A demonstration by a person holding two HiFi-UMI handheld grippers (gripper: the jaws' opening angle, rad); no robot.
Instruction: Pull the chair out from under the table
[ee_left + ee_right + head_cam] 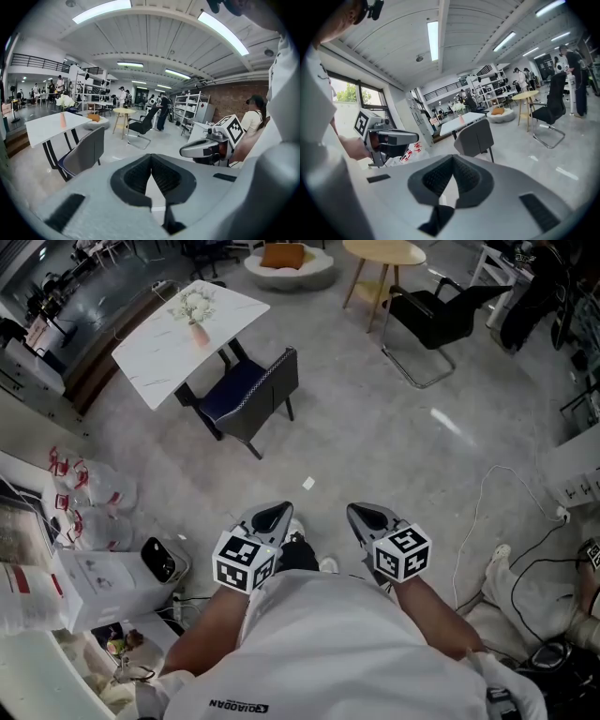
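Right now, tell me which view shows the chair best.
The head view: the whole chair shows from above, seat, back and legs, against the table. The left gripper view shows it from the side, its feet hidden. The right gripper view shows mainly its back.

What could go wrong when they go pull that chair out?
The vase stands on the table; if the chair knocks a table leg, it might tip. The left claw and right claw are shut and empty, far from the chair; they must open before gripping. A cable lies on the floor at the right, a possible trip.
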